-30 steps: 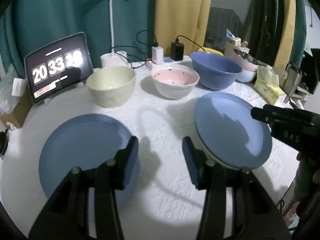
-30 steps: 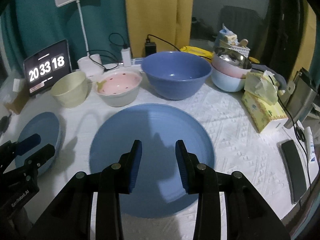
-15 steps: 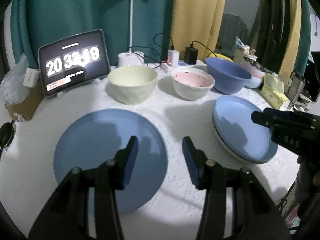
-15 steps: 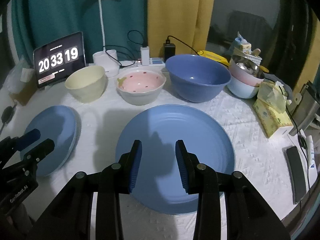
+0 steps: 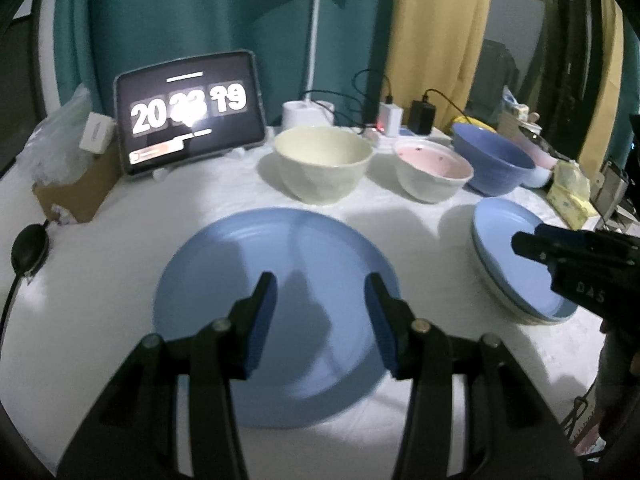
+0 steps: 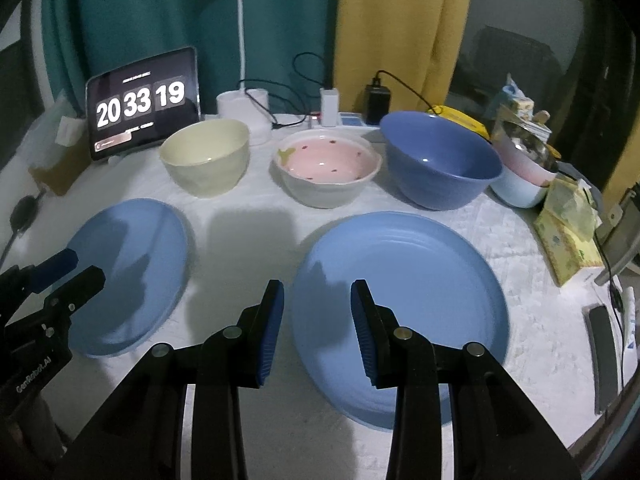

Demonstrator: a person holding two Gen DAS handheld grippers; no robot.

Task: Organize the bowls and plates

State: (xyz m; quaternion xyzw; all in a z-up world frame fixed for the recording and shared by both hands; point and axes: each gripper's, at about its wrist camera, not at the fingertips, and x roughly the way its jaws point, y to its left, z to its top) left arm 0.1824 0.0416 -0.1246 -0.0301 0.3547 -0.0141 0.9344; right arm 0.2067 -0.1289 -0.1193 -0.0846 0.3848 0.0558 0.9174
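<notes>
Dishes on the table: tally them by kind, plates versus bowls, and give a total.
Plates: 2, the left blue plate and the right blue plate.
Bowls: 3 in the row, cream bowl, pink bowl, blue bowl; plus a stack of bowls at far right, number unclear.
Total: 5, besides that stack.

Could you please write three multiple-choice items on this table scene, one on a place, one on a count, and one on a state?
1. Where does the pink bowl stand?
A. Between the cream bowl and the blue bowl
B. On a plate
C. Inside the blue bowl

2. How many blue plates lie flat on the white cloth?
A. One
B. Two
C. Four

3. What is the right gripper doing?
A. Clamping a bowl
B. Pinching the cloth
C. Held open, empty, above the right plate

Answers: 1 A, the three bowls form a row; 2 B, the left plate and the right plate; 3 C, nothing sits between its pads.
</notes>
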